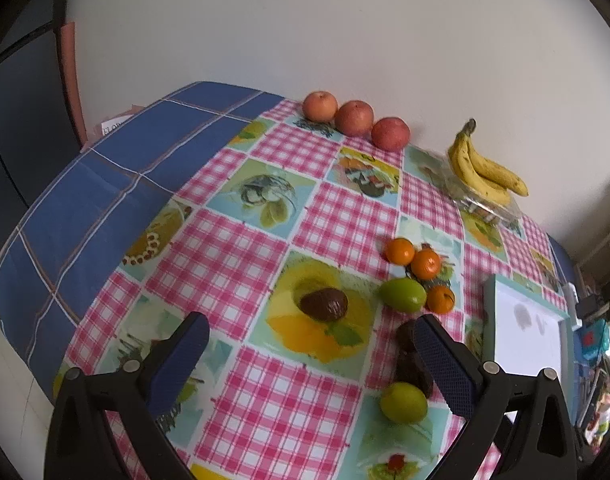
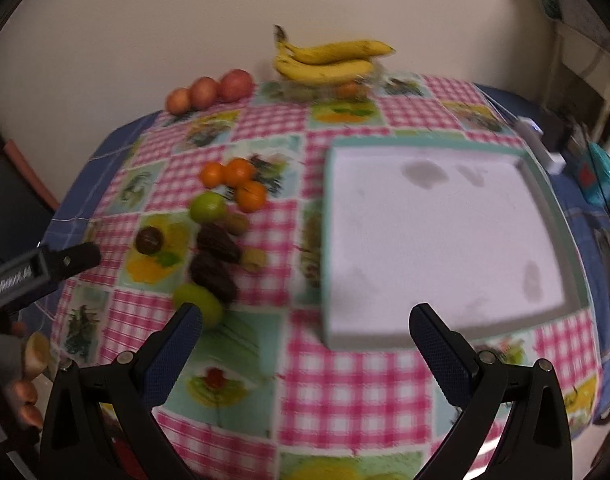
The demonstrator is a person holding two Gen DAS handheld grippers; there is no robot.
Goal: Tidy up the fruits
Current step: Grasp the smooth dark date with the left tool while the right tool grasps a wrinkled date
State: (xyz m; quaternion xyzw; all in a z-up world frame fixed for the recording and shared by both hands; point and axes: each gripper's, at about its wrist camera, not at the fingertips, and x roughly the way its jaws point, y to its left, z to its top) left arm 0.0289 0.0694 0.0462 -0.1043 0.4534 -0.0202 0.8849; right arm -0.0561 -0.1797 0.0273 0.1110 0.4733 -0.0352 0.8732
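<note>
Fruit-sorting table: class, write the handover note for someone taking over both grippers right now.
Left gripper: open, empty, hovering over the checked tablecloth near the loose fruit.
Right gripper: open, empty, at the near edge of the white square tray with teal rim.
Fruit: three red apples in a row by the wall; yellow bananas on a clear container; three small oranges, two green round fruits, dark brown fruits clustered left of the tray.
Done: nothing in the tray yet.
Left: apparently all the sorting; probably start with the cluster.
</note>
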